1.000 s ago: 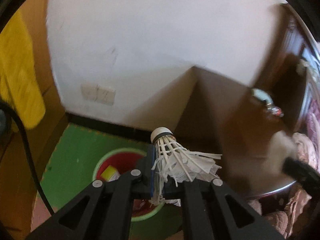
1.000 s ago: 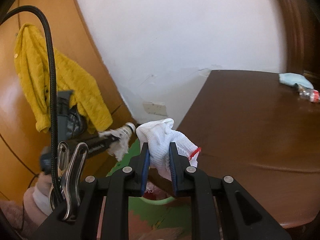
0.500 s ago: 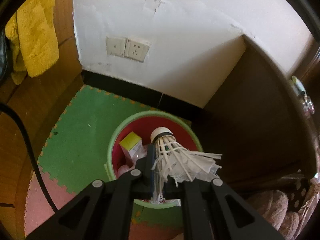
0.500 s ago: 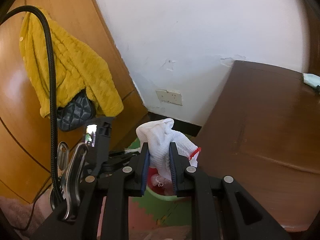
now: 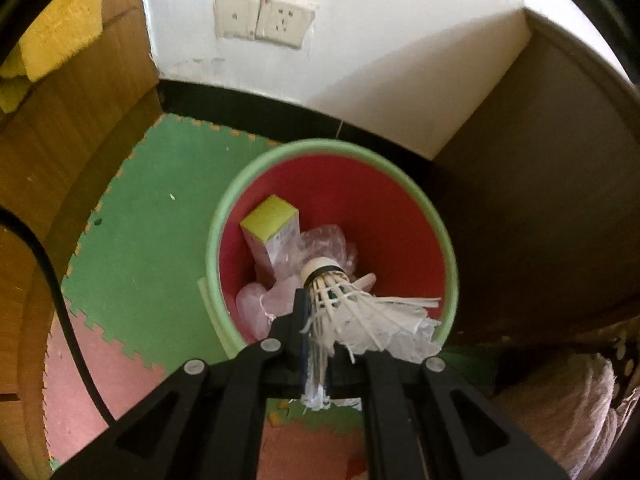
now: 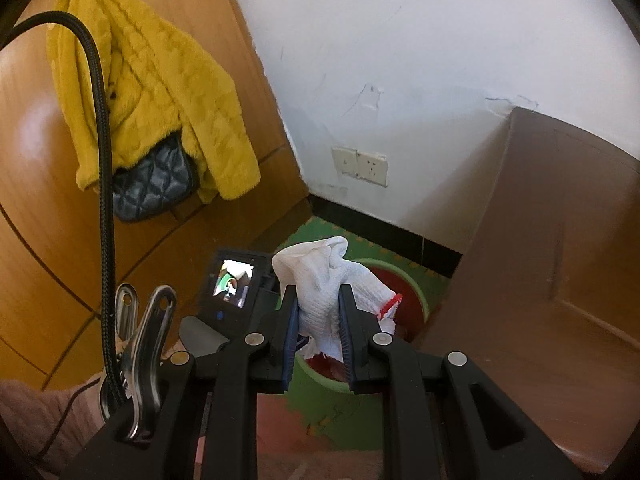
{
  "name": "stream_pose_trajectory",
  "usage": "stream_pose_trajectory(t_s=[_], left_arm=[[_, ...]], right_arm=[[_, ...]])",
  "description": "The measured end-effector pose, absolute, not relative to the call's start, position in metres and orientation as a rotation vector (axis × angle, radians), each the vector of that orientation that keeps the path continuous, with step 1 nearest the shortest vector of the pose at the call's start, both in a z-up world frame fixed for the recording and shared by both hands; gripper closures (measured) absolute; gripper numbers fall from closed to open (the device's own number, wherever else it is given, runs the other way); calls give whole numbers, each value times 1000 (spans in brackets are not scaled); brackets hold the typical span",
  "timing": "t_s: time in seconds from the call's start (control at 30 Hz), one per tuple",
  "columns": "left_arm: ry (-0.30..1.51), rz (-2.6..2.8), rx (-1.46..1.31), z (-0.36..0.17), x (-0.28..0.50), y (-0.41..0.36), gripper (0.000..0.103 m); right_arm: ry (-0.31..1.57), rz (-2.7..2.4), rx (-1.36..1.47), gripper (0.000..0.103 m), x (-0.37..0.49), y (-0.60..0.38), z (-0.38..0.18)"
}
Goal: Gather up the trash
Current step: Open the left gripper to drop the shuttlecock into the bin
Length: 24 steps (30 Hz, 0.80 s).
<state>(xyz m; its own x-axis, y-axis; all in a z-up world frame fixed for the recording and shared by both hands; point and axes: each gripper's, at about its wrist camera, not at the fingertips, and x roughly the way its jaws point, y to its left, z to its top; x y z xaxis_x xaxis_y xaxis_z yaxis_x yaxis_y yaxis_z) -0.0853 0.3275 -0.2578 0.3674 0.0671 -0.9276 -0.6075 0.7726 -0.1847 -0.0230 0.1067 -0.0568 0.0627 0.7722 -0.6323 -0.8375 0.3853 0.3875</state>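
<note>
My left gripper (image 5: 316, 312) is shut on a worn white shuttlecock (image 5: 360, 312), whose cork tip points into the trash bin (image 5: 224, 216) right below. The bin has a green rim and a red inside, with a yellow-topped carton (image 5: 272, 236) and crumpled clear plastic (image 5: 320, 248) in it. My right gripper (image 6: 318, 304) is shut on a white knitted glove (image 6: 328, 280) with a red cuff edge. It hangs above and on the near side of the same bin (image 6: 416, 292), beside the left gripper's camera body (image 6: 232, 284).
The bin stands on green and pink foam floor tiles (image 5: 140, 248) in a corner. A dark brown table (image 6: 552, 240) is close on its right and a wooden cabinet (image 6: 168, 240) on its left. A yellow coat (image 6: 152, 92) and black quilted bag (image 6: 152, 184) hang there. Wall sockets (image 5: 264, 20) sit above.
The left gripper has sunk and tipped downward with the shuttlecock, and the bin now fills its view. The right gripper moved toward the bin with the glove. Both grips are unchanged.
</note>
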Motion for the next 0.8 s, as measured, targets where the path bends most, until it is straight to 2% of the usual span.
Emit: stream_pose_trajectory(t_s=[0.27,0.4,0.47,0.53,0.8], left_arm=[[1153,460,-559,-285,-84,328,97],[1150,460,-554,-289,-85,330,92],[1144,454,-555,-288,-85,328,83],[1139,454,-555,-287,-86,327,79],[1134,471,-559,-285,-89,332,78]], right_arm=[[932,1234,-141,84,-27,128,-75],[935,1243,-166,83,-31,138,-80],[942,1246,-171,83,-30,141,-82],[949,1245,-175,83,-30,145,-85],[962,1251,-197,83,-30,160,-94]])
